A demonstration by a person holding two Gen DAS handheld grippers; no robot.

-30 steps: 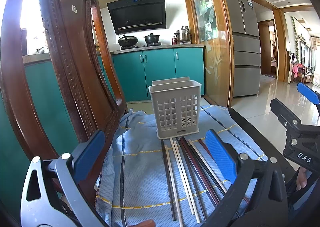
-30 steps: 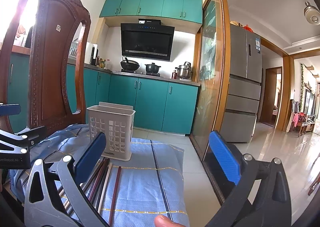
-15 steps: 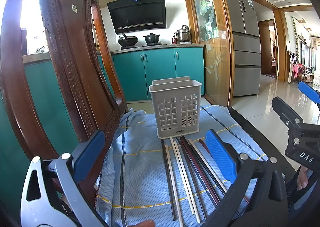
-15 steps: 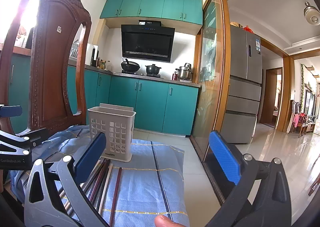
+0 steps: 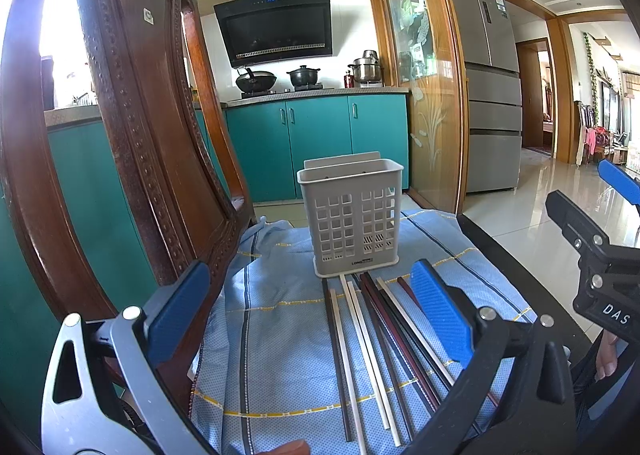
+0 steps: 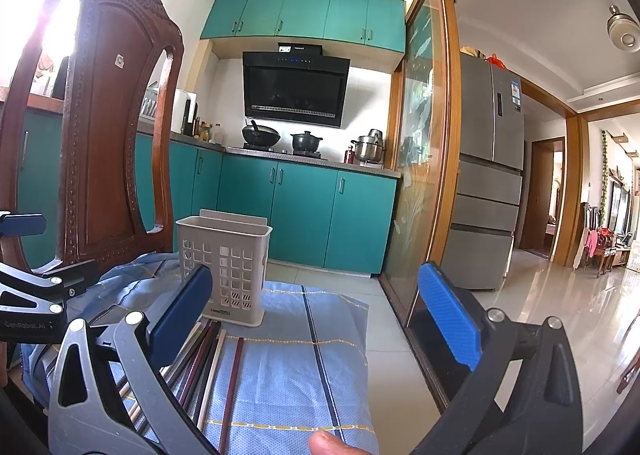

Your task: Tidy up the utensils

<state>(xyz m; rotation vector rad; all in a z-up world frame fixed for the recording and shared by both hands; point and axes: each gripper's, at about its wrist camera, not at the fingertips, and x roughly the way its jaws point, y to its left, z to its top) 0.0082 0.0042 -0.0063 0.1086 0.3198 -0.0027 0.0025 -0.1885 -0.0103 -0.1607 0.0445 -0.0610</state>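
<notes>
Left wrist view: a blue cloth (image 5: 280,335) carries a white slotted holder (image 5: 352,223), chopsticks (image 5: 372,335) lying just before it. Both tools, left gripper (image 5: 308,319) and right gripper (image 6: 316,319), gape empty. Nothing's picked yet; next probably needs closing on one stick.
</notes>
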